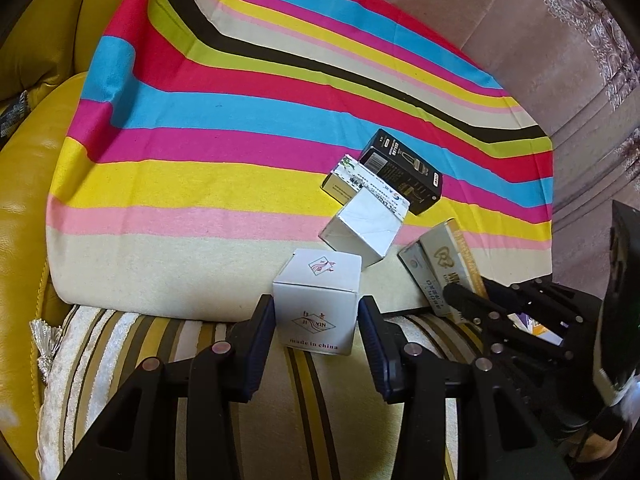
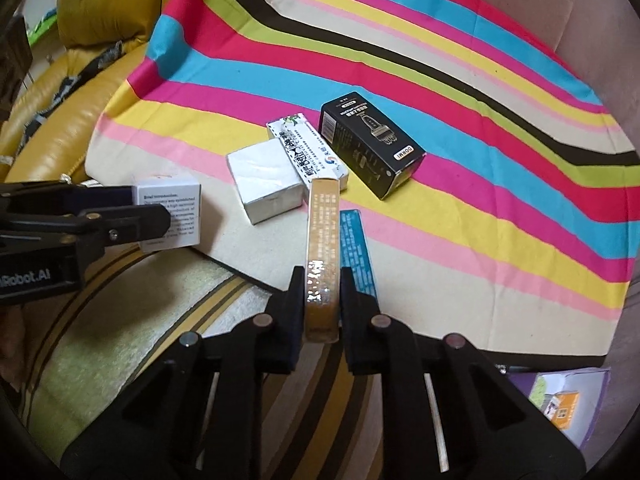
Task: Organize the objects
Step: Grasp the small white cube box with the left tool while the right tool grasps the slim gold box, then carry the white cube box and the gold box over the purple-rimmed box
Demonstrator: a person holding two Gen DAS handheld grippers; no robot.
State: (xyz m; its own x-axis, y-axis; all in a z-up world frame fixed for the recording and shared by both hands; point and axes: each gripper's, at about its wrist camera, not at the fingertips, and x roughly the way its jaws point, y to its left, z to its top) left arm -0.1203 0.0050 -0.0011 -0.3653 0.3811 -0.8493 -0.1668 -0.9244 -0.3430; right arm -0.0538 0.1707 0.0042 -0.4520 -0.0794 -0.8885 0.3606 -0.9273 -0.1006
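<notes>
My left gripper (image 1: 316, 320) is shut on a white cube box (image 1: 318, 304) printed "made in china"; it also shows in the right wrist view (image 2: 172, 212). My right gripper (image 2: 320, 292) is shut on a long gold box (image 2: 322, 256), held on edge; this gold box (image 1: 452, 264) also shows in the left wrist view. A blue flat box (image 2: 356, 248) lies beside it. On the striped cloth (image 2: 440, 80) lie a plain white box (image 2: 264, 180), a white printed box (image 2: 308, 148) and a black box (image 2: 368, 144).
A yellow leather sofa (image 1: 24, 200) lies to the left. A striped cushion (image 1: 160, 360) sits under both grippers. A purple box (image 2: 560, 404) lies at the lower right. A pinkish backrest (image 1: 520, 40) rises behind the cloth.
</notes>
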